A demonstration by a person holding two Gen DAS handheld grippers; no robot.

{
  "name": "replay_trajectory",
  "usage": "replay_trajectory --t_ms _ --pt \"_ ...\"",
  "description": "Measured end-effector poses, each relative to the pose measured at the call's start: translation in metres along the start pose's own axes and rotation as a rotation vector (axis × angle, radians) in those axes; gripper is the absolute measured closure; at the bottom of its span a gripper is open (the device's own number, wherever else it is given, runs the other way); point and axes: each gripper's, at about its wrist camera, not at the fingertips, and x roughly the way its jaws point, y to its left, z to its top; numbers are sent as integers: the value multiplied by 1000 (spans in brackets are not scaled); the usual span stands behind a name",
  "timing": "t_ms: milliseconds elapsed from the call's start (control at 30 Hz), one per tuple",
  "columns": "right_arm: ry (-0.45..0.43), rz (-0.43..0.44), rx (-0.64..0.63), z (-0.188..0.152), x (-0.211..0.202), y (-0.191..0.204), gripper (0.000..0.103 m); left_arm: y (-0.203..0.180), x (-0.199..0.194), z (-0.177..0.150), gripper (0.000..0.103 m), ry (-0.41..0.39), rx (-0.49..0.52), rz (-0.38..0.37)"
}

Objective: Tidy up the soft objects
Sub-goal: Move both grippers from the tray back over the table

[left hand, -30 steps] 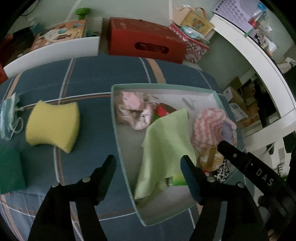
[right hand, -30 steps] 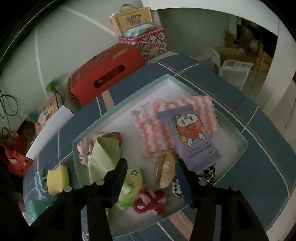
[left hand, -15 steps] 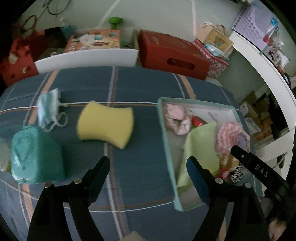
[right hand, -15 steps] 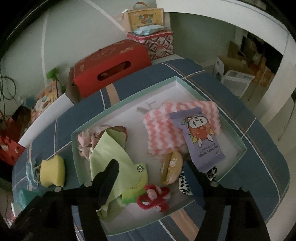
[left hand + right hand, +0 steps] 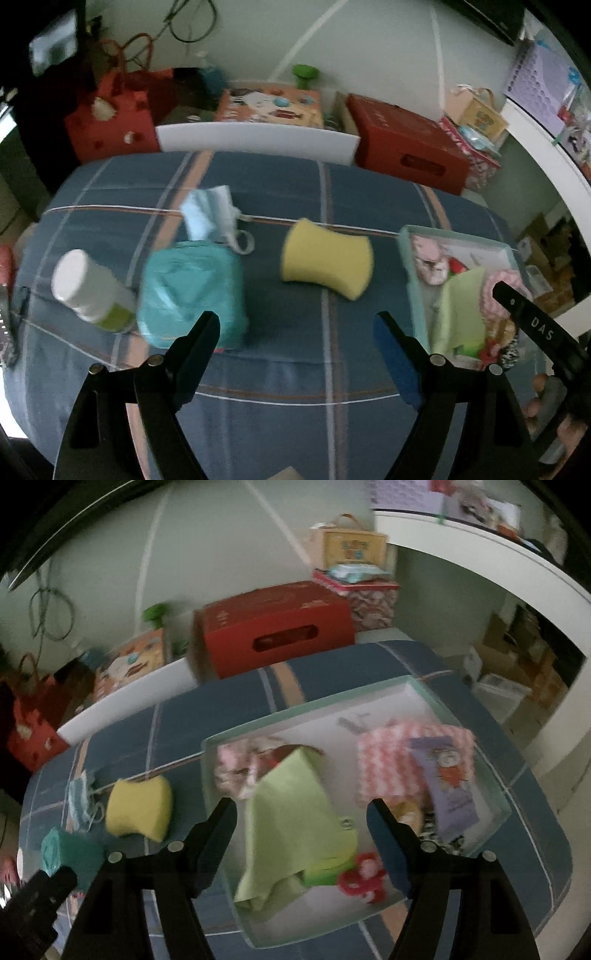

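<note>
My left gripper [image 5: 295, 325] is open and empty above the blue plaid cloth. The yellow sponge [image 5: 325, 266] lies just beyond its fingertips, with a teal soft pack [image 5: 192, 291] by the left finger. A light-blue face mask [image 5: 210, 214] lies farther back. My right gripper [image 5: 301, 808] is open over the pale green tray [image 5: 295, 709], above a green cloth [image 5: 295, 819] that it does not touch. Also in the tray are a pink wavy cloth [image 5: 388, 764], a purple packet [image 5: 450, 786], a pink scrunchie [image 5: 236, 768] and a red fuzzy piece [image 5: 364, 878].
A white bottle with a green label [image 5: 88, 291] lies left of the teal pack. A red box [image 5: 406, 147], a white board [image 5: 258, 136] and a red bag [image 5: 110, 118] stand behind the table. The table's right edge drops off beside the tray [image 5: 413, 280].
The left gripper swung left from the tray to the cloth in front of the sponge, bringing the teal pack, mask and bottle into view. The right gripper's jaws widened as it rolled and drew back.
</note>
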Motion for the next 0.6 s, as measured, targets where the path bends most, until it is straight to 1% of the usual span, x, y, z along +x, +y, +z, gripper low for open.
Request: replay_trajectory --t_ms 67,167,267,600 --pt "4 18 -27 -3 0 11 26 10 0 2 18 12 -10 23" --pt "8 42 -74 -9 -1 30 26 24 -2 4 18 10 -36 37" --pt "14 56 -119 -15 0 48 26 38 -5 5 18 2 -64 40" --pt "49 93 -190 -27 5 90 26 78 -11 11 18 -9 -151 50"
